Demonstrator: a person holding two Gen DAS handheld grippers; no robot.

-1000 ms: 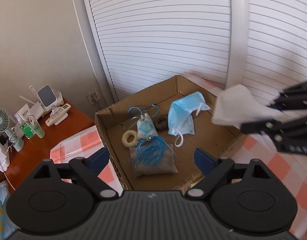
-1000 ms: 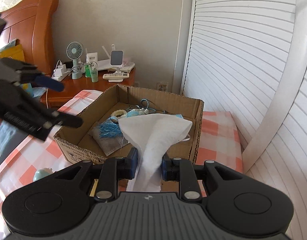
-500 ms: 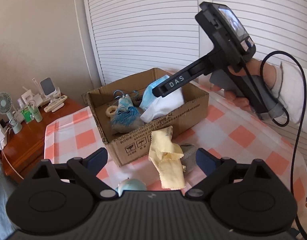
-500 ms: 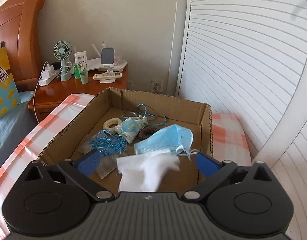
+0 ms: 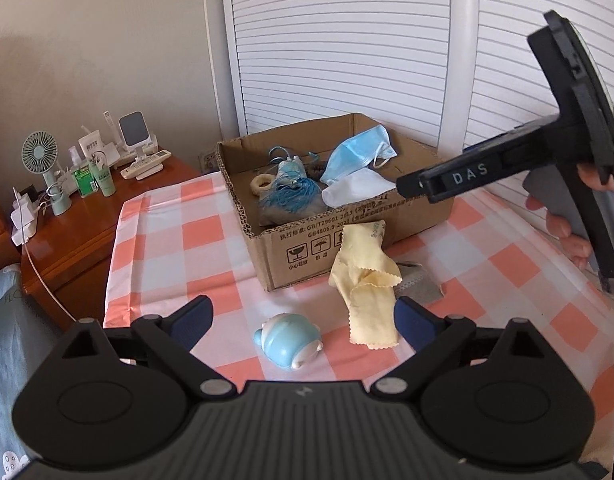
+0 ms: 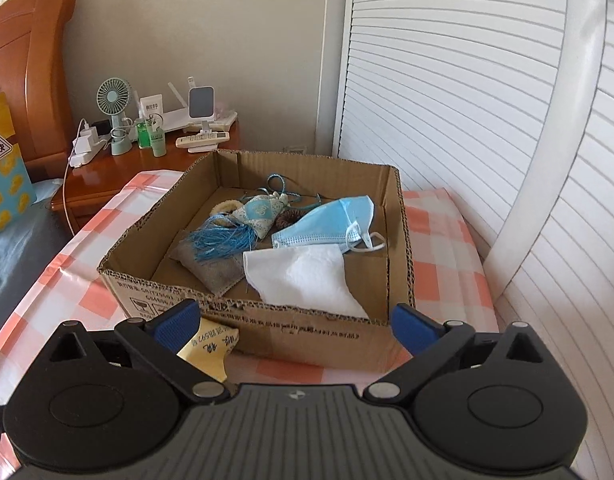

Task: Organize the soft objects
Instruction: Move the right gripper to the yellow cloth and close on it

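A cardboard box (image 5: 307, 248) (image 6: 267, 332) stands on the checked tablecloth. In it lie a white cloth (image 6: 303, 276) (image 5: 355, 192), a blue face mask (image 6: 327, 224) (image 5: 359, 152), a blue tassel sachet (image 6: 235, 232), a grey pouch (image 6: 215, 268) and a cream ring (image 5: 263, 182). A yellow cloth (image 5: 367, 280) leans against the box front, by a grey cloth (image 5: 419, 284) and a light blue toy (image 5: 291, 340). My left gripper (image 5: 303, 320) is open and empty above the toy. My right gripper (image 6: 293, 324) is open and empty at the box's near wall.
A wooden nightstand (image 5: 67, 232) at the left carries a small fan (image 5: 41, 160), bottles, a remote and a charger cable. White louvred doors (image 5: 347, 40) stand behind the box. A bed headboard (image 6: 23, 60) rises at the far left.
My right gripper opened and let the white cloth fall into the box, then drew back. My left gripper pulled back from over the box toward the toy.
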